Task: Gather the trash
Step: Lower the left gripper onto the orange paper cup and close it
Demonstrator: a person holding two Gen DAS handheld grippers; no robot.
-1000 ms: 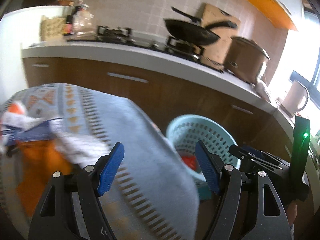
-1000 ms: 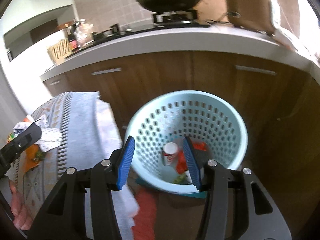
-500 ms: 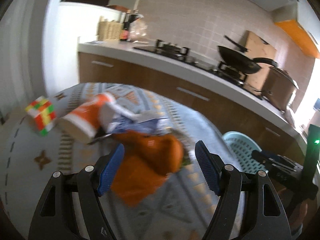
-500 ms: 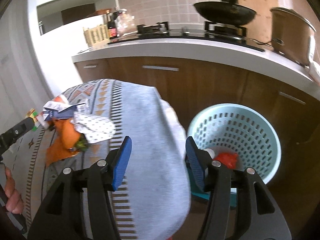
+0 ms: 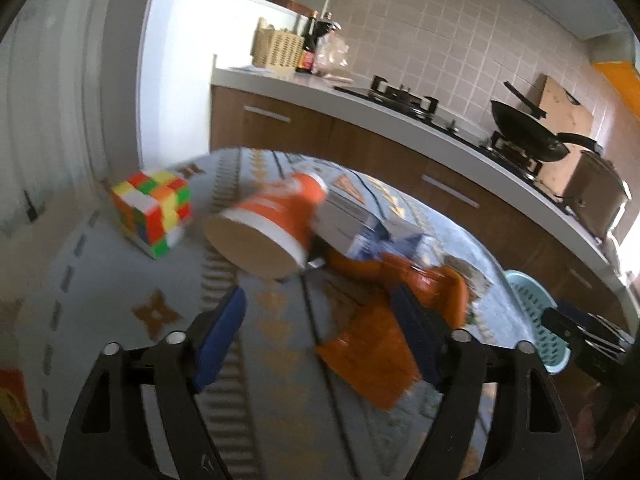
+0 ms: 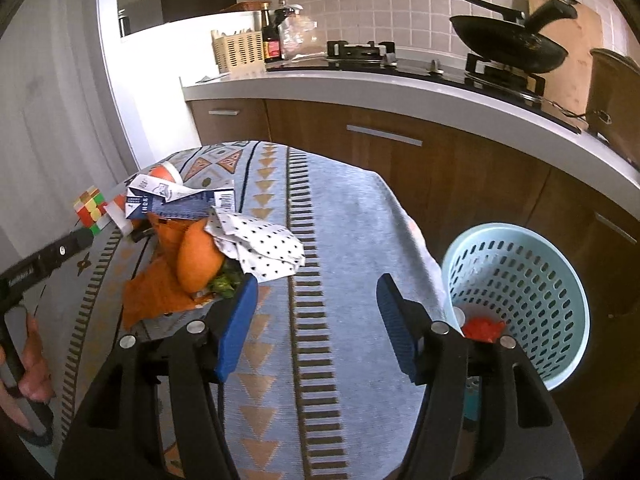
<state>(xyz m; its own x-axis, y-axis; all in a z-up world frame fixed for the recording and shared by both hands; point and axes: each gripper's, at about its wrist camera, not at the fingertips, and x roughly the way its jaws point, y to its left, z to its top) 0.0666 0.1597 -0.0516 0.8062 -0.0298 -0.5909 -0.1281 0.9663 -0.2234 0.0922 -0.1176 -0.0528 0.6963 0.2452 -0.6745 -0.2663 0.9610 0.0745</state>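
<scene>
A heap of trash lies on the patterned tablecloth: an orange paper cup on its side, a torn blue and white carton, orange peel and a dotted white paper. My left gripper hovers low just in front of the cup and peel, its jaws opening, nothing between them. My right gripper hangs over the cloth to the right of the heap, jaws opening and empty. The pale blue perforated basket stands on the floor at the table's right, with red scraps inside.
A colourful puzzle cube sits on the table left of the cup. Behind runs a kitchen counter with brown cabinets, a gas hob, a black wok, bottles and a woven box. A hand holds the left gripper.
Both views have swung left, away from the basket and onto the trash heap. The left gripper has come close to the cup and peel. Both grippers' jaws have widened.
</scene>
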